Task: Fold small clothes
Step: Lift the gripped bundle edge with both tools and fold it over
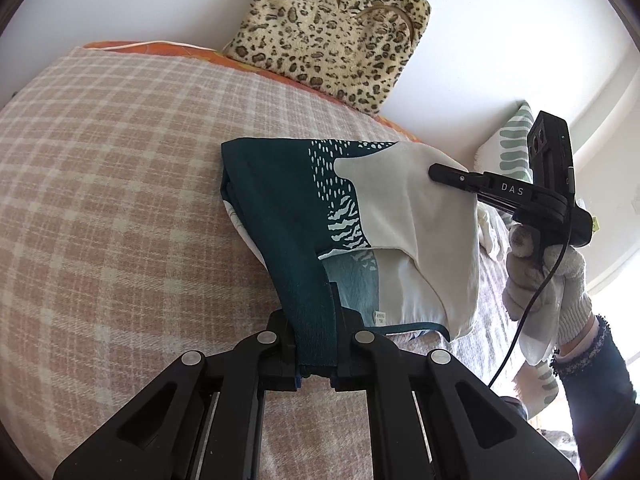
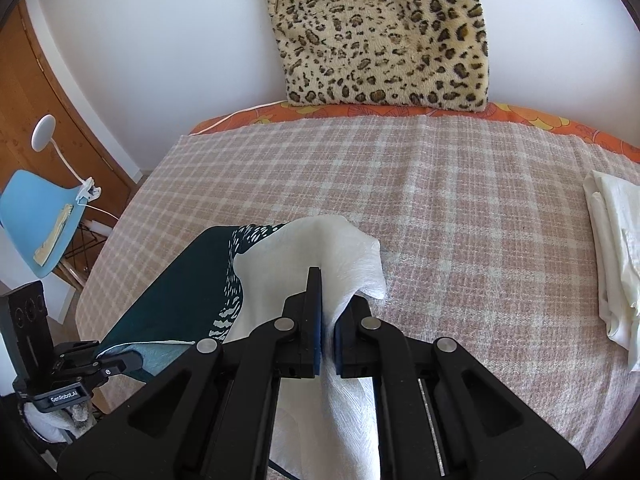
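Left gripper (image 1: 318, 344) fingers pinching teal garment (image 1: 276, 216), right gripper (image 2: 328, 332) marked "DAS" fingers clamping its white part, plaid blanket (image 2: 460, 200)

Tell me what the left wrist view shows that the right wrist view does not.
Only left: a gloved hand holding the right tongs, and a leaf-print pillow.
Only right: a blue chair, a clip lamp, white cloth.
Both: the garment, gripped by both tongs, the checked blanket, the leopard cushion.

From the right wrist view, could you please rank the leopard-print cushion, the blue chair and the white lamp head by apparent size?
1. leopard-print cushion, largest
2. blue chair
3. white lamp head, smallest
Differing distances from the camera make true sizes unsure.
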`<state>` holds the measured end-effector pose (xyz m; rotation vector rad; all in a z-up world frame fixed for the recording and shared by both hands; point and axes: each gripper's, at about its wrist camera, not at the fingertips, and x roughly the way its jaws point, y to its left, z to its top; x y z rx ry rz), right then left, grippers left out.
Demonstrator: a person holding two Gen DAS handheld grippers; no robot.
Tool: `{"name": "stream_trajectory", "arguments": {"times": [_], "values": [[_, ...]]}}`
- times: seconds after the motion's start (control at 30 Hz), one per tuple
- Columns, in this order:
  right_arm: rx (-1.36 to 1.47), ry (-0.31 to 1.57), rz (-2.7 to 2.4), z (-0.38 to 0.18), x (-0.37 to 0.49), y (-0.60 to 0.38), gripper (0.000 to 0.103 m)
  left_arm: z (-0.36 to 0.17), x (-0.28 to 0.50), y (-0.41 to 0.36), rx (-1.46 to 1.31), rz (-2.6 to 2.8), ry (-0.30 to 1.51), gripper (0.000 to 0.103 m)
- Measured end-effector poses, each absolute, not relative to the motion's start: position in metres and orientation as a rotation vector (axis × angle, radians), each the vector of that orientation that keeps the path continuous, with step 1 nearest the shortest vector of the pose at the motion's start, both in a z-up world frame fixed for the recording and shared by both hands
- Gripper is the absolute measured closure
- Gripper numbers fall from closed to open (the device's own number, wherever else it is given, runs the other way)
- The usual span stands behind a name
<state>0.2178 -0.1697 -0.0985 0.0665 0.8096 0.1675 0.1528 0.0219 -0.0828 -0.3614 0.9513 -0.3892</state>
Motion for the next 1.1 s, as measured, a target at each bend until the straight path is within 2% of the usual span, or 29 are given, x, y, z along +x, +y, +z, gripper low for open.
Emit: {"name": "stream_trajectory", "arguments": {"times": [0.67,1.07,1.1], "values": [[0.017,0.715,0.126,-0.039,0.172,-0.19,0.098,-0.048,0.146,-0.026,-0.284,-0.468,0.84,0.098],[0.056,0.787,0.078,-0.078,0.193,-0.228,0.098,-0.108,0.162,-0.045,-0.191,-0.401,0.942,0.097],[0.06,0.787,0.078,-0.079,0.195,-0.229,0.098,-0.113,0.163,-0.042,-0.202,-0.391,0.977,0.093]]}}
